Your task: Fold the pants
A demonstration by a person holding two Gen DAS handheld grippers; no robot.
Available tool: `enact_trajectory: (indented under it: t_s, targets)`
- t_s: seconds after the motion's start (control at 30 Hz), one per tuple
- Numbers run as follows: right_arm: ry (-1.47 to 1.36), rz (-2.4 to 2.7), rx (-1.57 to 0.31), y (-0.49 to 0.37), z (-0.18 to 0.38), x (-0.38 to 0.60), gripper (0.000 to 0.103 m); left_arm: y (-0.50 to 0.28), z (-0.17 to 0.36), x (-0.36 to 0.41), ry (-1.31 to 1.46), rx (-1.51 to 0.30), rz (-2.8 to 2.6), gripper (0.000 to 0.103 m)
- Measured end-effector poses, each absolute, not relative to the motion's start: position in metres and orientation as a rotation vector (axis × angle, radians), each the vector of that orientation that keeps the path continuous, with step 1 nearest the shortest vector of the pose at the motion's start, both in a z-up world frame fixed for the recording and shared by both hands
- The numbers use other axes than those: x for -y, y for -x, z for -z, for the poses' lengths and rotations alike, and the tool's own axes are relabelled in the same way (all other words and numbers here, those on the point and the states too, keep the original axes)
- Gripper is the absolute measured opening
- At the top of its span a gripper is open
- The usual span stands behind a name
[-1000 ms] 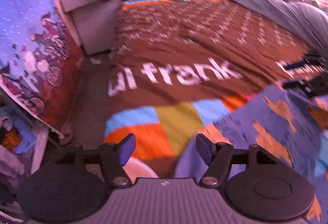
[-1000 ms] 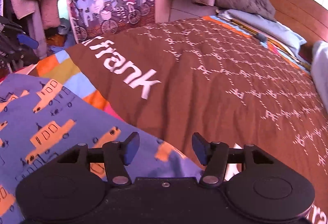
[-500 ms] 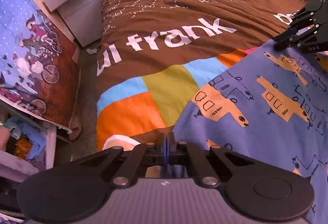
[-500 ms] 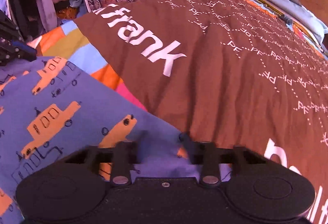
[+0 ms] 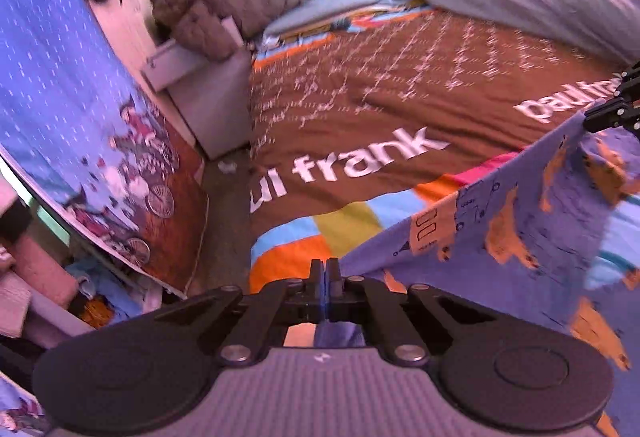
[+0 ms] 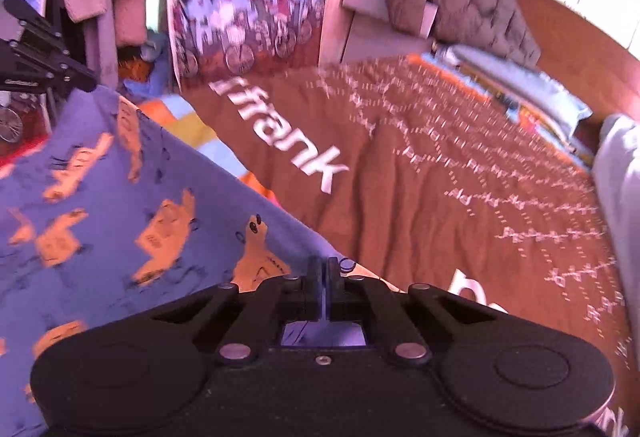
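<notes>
Left wrist view: I am pinching one corner of the pants (image 5: 520, 229) in my left gripper (image 5: 325, 279), jaws pressed together on the blue cloth with its orange print. My right gripper (image 6: 323, 279) is clamping the other corner likewise, so the edge between them is running taut and raised off the brown bedspread (image 5: 360, 109). I judge this two-point hold is meant to keep the hem straight while the cloth is being carried over for a fold. The pants are lying at the foot end of the bedspread, over its coloured patches, well apart from the pillows (image 5: 332, 3) at the head. The lower part of the pants is hidden behind both gripper bodies, so I cannot tell waistband from leg ends. The far bedspread lettering is smearing with blur, and the floor beside the bed is too dim to read.
</notes>
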State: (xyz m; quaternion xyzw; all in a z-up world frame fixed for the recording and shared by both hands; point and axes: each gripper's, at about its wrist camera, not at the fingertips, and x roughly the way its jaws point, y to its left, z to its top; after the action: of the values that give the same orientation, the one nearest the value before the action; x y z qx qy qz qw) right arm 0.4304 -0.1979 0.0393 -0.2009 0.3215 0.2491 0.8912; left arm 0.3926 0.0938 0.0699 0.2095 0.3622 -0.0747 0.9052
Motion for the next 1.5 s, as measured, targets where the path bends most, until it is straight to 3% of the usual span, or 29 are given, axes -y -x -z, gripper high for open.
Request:
enact_trajectory:
  t_s: [0.27, 0.5, 0.73, 0.9, 1.0, 1.27, 1.33, 1.37, 1.43, 1.5]
  targets:
    - [0.424, -0.508, -0.575, -0.288, -0.071, 0.220, 0.000, -0.296, -0.083, -0.080, -0.462, -0.738, 0.236, 0.000]
    - [0.464, -0.536, -0.620, -0.174, -0.042, 0.219, 0.000, -0.222, -0.049, -0.081, -0.428, -0.757, 0.274, 0.000]
    - [0.467, -0.499, -0.687, -0.136, 0.014, 0.210, 0.000, -0.193, 0.003, -0.093, -0.382, -0.801, 0.237, 0.000]
    - [0.460, -0.522, -0.670, -0.134, 0.017, 0.206, 0.000, -0.193, -0.004, -0.100, -0.349, -0.783, 0.240, 0.000]
    - [0.506, -0.553, -0.639, -0.134, 0.013, 0.204, 0.022, -0.193, -0.007, -0.100, -0.364, -0.779, 0.245, 0.000]
    - [0.727, -0.671, -0.635, -0.145, 0.018, 0.177, 0.035, -0.190, -0.005, -0.093, -0.391, -0.777, 0.249, 0.000]
    - [0.804, -0.669, -0.619, -0.147, 0.023, 0.168, 0.035, -0.190, -0.005, -0.093, -0.395, -0.776, 0.250, 0.000]
    - [0.827, -0.666, -0.622, -0.149, 0.025, 0.165, 0.029, -0.190, -0.005, -0.093, -0.398, -0.775, 0.251, 0.000]
    - [0.862, -0.670, -0.635, -0.153, 0.028, 0.161, 0.003, -0.190, -0.007, -0.092, -0.404, -0.774, 0.259, 0.000]
    - [0.888, -0.675, -0.621, -0.152, 0.028, 0.160, 0.000, -0.188, -0.008, -0.093, -0.411, -0.772, 0.270, 0.000]
